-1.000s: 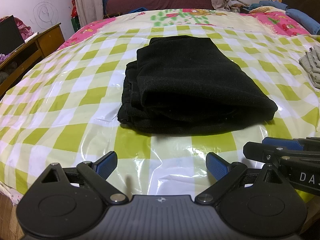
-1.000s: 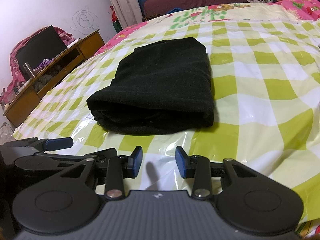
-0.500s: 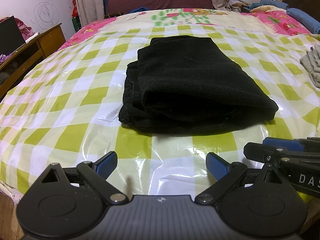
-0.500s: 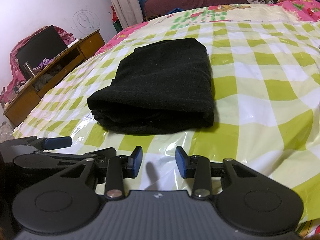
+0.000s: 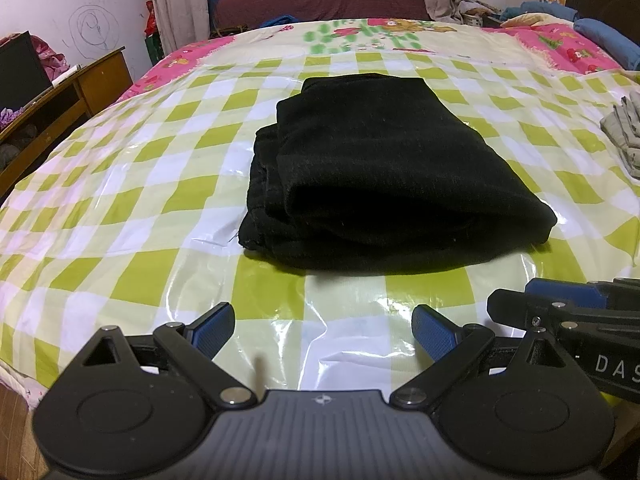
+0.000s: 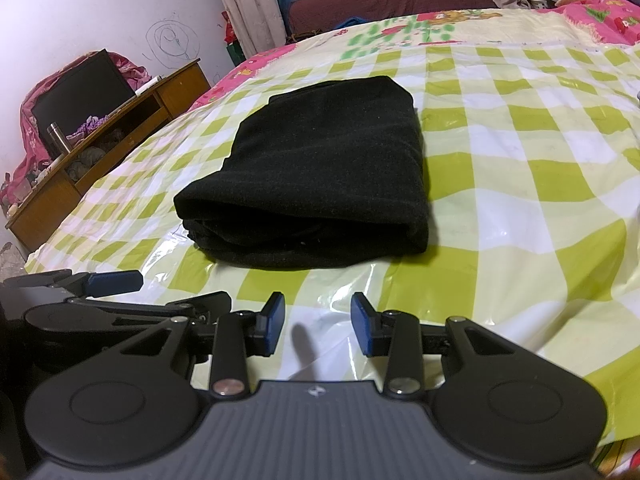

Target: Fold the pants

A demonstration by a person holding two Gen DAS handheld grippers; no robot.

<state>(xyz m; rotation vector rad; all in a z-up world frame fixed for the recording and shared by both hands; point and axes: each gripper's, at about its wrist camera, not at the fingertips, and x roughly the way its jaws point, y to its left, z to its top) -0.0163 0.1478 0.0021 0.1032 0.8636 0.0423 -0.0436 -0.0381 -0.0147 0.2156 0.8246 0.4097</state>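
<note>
Black pants [image 5: 384, 184] lie folded ahead of my left fingers [image 5: 322, 332], spread wide, and right fingers [image 6: 318, 322], narrowly parted; both empty, so I should withdraw without nudging the stack.

Black pants [image 5: 384, 176] on green-and-white checked sheet [image 5: 132, 216].

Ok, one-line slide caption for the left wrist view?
Black pants lie folded on the checkered cover; open left gripper empty.
</note>
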